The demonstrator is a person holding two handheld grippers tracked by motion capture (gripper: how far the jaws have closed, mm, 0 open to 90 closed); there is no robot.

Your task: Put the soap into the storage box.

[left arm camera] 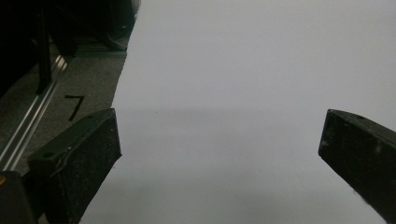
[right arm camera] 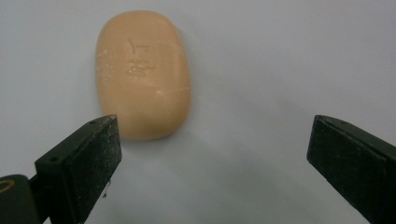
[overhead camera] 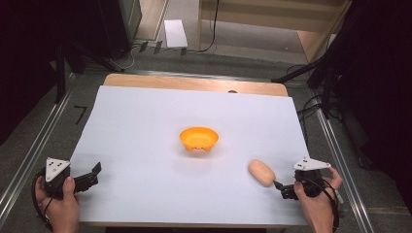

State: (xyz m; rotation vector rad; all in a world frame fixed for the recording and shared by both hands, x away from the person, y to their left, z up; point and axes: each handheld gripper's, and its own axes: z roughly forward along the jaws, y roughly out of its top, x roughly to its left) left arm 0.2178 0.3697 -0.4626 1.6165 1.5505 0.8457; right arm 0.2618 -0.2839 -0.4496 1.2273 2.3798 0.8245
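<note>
**A:** High view, left to right: the left gripper [overhead camera: 92, 175] sits well left of the orange bowl [overhead camera: 198, 139] and nearer the person, near the front left corner of the white sheet [overhead camera: 145, 121], jaws wide apart with nothing between them.

**B:** And the soap bar [overhead camera: 262, 173]?

**A:** Right of the bowl and nearer the person, lying flat on the sheet. The right gripper [overhead camera: 283, 188] is just beside it on the far side from the bowl. In the right gripper view its jaws gape, gripping nothing, and the bar [right arm camera: 142, 74] lies ahead and off toward one jaw, not between them.

**B:** So what could go wrong?

**A:** I'd say that jaw could clip the bar's end and skid it across the smooth sheet. A glancing pinch on those rounded sides could squirt it loose too.

**B:** Room to move?

**A:** Plenty of bare sheet between bar and bowl. The sheet's right edge lies not far beyond the right gripper.
</note>
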